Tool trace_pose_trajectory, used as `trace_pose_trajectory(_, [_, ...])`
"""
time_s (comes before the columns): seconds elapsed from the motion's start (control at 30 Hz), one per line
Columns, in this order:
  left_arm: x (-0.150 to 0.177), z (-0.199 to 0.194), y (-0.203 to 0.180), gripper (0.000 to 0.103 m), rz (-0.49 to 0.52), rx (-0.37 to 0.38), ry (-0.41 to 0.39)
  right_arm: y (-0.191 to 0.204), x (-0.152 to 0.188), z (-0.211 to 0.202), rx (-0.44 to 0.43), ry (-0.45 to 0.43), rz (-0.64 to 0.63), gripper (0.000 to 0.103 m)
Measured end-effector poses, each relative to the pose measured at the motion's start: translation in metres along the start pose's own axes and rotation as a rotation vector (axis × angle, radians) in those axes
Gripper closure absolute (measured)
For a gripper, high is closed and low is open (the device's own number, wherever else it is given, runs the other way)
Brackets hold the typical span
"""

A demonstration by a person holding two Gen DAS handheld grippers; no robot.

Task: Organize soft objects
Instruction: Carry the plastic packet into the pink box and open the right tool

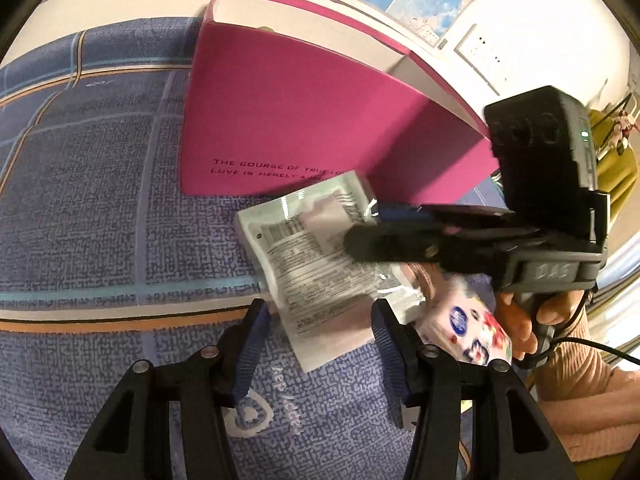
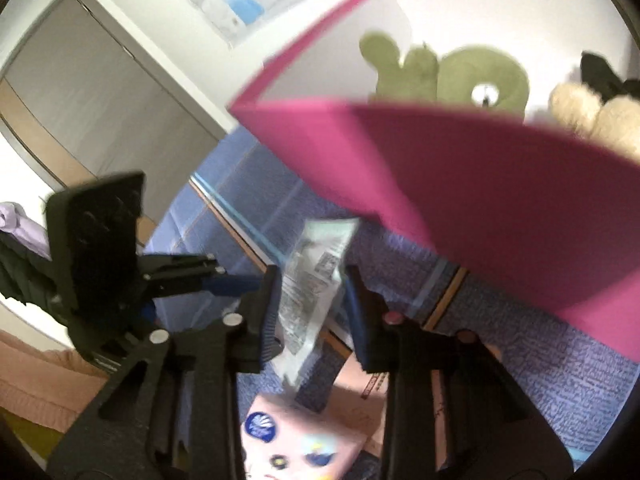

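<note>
Writing legible on the pink box [image 1: 304,120] reads "THE COURSE OF TRUE LO…" over "LOVE IS MERELY A…", both lines cut off by the clear packet [image 1: 312,248] in front of it. We note the box stands on a blue patterned bed cover [image 1: 100,200], whose print includes a white heart outline and letters we cannot read.

The packet carries a barcode and dense small print, too fine to read. In the right wrist view it hangs upright between the right gripper [image 2: 310,300] fingers, which stand on either side of it; whether the pads press it we cannot tell. In the left wrist view the right gripper [image 1: 362,232] lies across the packet.

The left gripper [image 1: 316,344] has its fingers spread, released, with the packet's lower corner between them.

A pale pink tissue pack [image 2: 304,440] with a blue round emblem lies below the packet. A green plush [image 2: 448,76] and a cream plush [image 2: 592,112] sit inside the box.
</note>
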State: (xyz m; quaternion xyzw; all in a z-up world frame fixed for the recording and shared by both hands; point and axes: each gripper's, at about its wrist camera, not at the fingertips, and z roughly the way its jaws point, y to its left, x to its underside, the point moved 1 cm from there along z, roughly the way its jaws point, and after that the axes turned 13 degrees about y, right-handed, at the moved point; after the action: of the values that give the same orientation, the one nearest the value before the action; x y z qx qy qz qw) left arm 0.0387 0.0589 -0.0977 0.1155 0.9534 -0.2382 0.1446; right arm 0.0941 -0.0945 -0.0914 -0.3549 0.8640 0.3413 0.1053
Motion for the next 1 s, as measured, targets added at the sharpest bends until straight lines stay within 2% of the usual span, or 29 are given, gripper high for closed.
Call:
trace_pose_trajectory(0.13, [-0.002,0.0,0.001,0.05,-0.002,-0.002,-0.002,0.005,-0.001,0.001,0.026,-0.013,-0.014,0.082])
trace_pose_trajectory(0.27, [-0.005,-0.01,0.001,0.05,-0.008,0.003,-0.021,0.02,0.007,-0.022,0.028,-0.083,-0.06,0.087])
trace_pose_trajectory(0.4, [-0.008,-0.025,-0.009,0.05,0.035,-0.011,-0.043,0.038,0.011,-0.048,0.061,-0.145,-0.116,0.09])
trace_pose_trajectory(0.53, [-0.02,-0.048,-0.028,0.05,0.112,0.012,-0.099,0.056,0.006,-0.073,0.1,-0.204,-0.169,0.09])
trace_pose_trajectory(0.7, [-0.044,-0.076,-0.049,0.05,0.191,0.049,-0.17,0.072,-0.009,-0.102,0.134,-0.275,-0.219,0.09])
trace_pose_trajectory(0.87, [-0.074,-0.091,-0.062,0.05,0.221,0.027,-0.226,0.078,-0.03,-0.124,0.213,-0.322,-0.27,0.09])
trace_pose_trajectory(1.0, [-0.087,-0.091,-0.063,0.05,0.213,-0.003,-0.239,0.071,-0.047,-0.121,0.245,-0.308,-0.28,0.09])
